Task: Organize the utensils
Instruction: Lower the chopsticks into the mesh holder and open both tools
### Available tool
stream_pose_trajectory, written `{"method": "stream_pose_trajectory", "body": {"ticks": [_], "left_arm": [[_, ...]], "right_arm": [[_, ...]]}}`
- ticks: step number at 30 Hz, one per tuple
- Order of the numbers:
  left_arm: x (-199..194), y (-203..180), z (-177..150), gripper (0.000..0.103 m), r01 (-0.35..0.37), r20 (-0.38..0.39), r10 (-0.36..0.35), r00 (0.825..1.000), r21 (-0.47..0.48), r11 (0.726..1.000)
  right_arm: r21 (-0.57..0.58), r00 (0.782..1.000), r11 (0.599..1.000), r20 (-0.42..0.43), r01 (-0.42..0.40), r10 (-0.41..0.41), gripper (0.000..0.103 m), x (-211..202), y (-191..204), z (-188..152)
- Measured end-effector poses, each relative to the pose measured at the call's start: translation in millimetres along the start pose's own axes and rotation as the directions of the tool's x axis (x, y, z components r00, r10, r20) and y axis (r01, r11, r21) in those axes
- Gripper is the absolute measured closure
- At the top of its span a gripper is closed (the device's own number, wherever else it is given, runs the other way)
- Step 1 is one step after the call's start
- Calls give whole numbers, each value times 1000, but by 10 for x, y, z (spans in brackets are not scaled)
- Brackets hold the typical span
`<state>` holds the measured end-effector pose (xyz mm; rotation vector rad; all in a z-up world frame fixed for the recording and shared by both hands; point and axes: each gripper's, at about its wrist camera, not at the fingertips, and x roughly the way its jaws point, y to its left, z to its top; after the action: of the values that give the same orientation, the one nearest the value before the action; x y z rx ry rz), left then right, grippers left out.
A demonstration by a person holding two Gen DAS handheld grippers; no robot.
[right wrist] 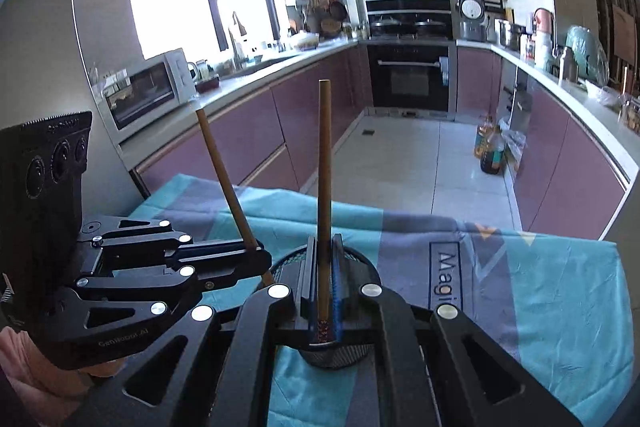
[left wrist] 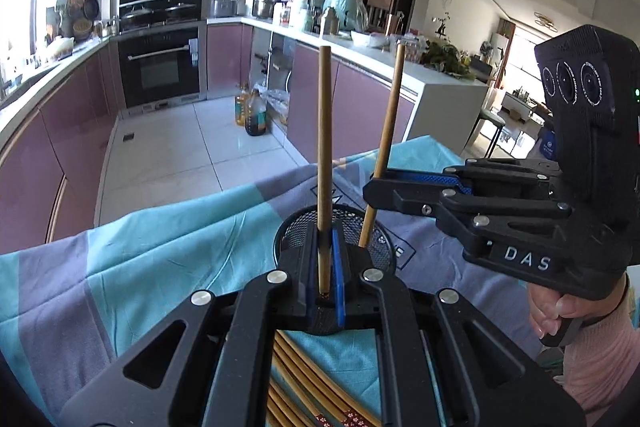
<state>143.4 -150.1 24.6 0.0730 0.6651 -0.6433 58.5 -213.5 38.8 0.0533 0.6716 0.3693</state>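
A black mesh cup (left wrist: 378, 247) stands on the teal and grey cloth (left wrist: 160, 247). My left gripper (left wrist: 325, 239) is shut on a brown chopstick (left wrist: 324, 147) that stands upright just in front of the cup. From the right comes my right gripper (left wrist: 374, 187), shut on a second chopstick (left wrist: 386, 147) whose lower end dips into the cup. In the right wrist view, the right gripper (right wrist: 324, 247) holds its chopstick (right wrist: 324, 167) upright over the cup (right wrist: 348, 351). There the left gripper (right wrist: 260, 259) holds its tilted chopstick (right wrist: 224, 175) at the cup's rim.
Several more chopsticks (left wrist: 296, 379) lie on the cloth under my left gripper. A hand in a pink sleeve (left wrist: 560, 311) grips the right handle. Beyond the table's far edge (right wrist: 360, 209) the tiled kitchen floor drops away, with oil bottles (left wrist: 254, 111) and purple cabinets (left wrist: 356, 107).
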Motion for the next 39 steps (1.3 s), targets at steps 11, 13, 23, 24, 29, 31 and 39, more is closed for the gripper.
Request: {"method": "stream_pose_trajectory", "body": {"ticks": [11, 13, 23, 24, 29, 31, 39], "left_arm": [[201, 237, -26, 95, 0, -14, -1, 1000, -35, 999], [186, 265, -41, 95, 7, -12, -8, 1000, -50, 999], [-142, 484, -236, 87, -31, 55, 36, 998, -85, 996], [-198, 493, -278, 86, -39, 64, 45, 997, -86, 996], [-509, 581, -492, 78, -71, 106, 81, 991, -92, 993], [-591, 603, -563, 75, -92, 105, 101, 989, -87, 992], [-626, 701, -1031, 72, -132, 17, 133, 991, -76, 988]], "right_arm": [[79, 1000, 997, -14, -13, 14, 95, 190, -87, 56], [97, 1000, 995, -8, -17, 18, 94, 197, -127, 57], [86, 999, 995, 27, -42, 40, 79, 68, -47, -37], [84, 998, 995, 33, -50, 47, 77, 33, -19, -62], [27, 993, 994, 50, -111, 109, 68, -147, 187, -193], [-6, 991, 992, 42, -125, 126, 64, -197, 287, -291], [-32, 989, 991, -79, -129, 126, 63, -48, 438, -703]]}}
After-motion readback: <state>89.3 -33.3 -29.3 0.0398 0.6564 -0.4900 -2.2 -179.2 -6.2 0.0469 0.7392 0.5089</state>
